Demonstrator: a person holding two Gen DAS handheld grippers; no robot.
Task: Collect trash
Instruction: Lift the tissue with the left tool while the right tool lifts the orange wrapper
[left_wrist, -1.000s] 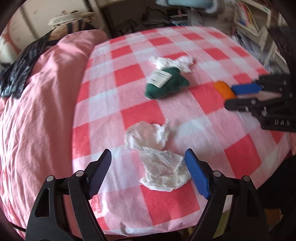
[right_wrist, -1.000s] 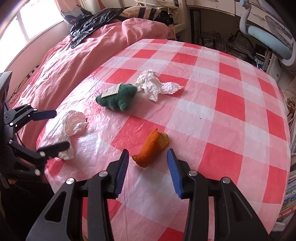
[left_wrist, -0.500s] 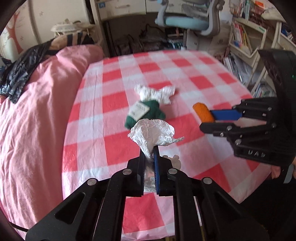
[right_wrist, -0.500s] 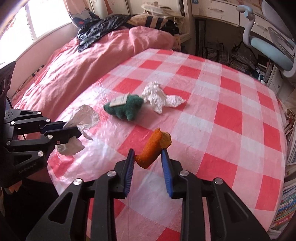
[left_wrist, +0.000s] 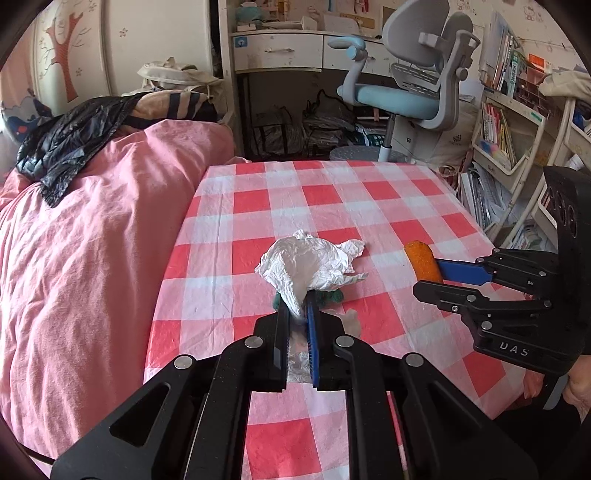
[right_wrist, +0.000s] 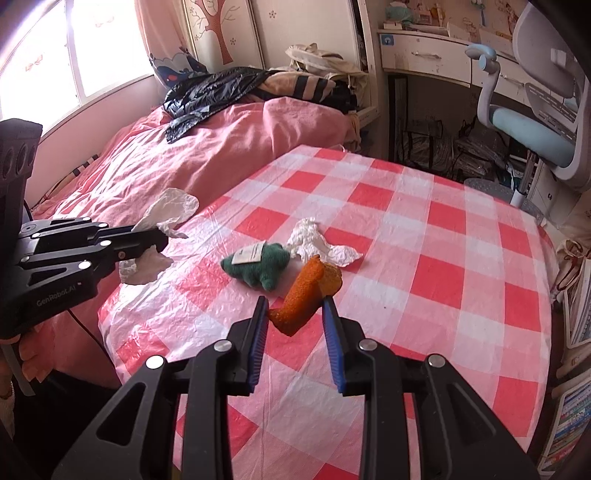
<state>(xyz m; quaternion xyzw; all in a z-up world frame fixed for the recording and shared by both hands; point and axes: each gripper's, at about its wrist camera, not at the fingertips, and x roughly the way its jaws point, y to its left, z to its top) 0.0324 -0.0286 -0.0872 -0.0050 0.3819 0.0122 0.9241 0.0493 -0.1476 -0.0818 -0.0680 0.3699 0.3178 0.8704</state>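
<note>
Item one, crumpled white plastic wrapper: my left gripper has its jaws pressed nearly together on the wrapper's tail, and the wrapper is lifted clear of the counter, above its near left corner. The jaws have just been closing, with the wrapper between them

Item two, orange peel: pinched between the blue pads of my right gripper, which is narrowed but not fully together; the peel looks raised above the counter

Item three, still lying mid-counter: a green plush toy with a white tag, and just beside it crumpled white paper

Containers: I see none holding anything

Room: the checked cloth beyond these is bare to the far edge. The bed butts against the counter's left side; an office chair and bookshelves stand past the far and right edges
</note>
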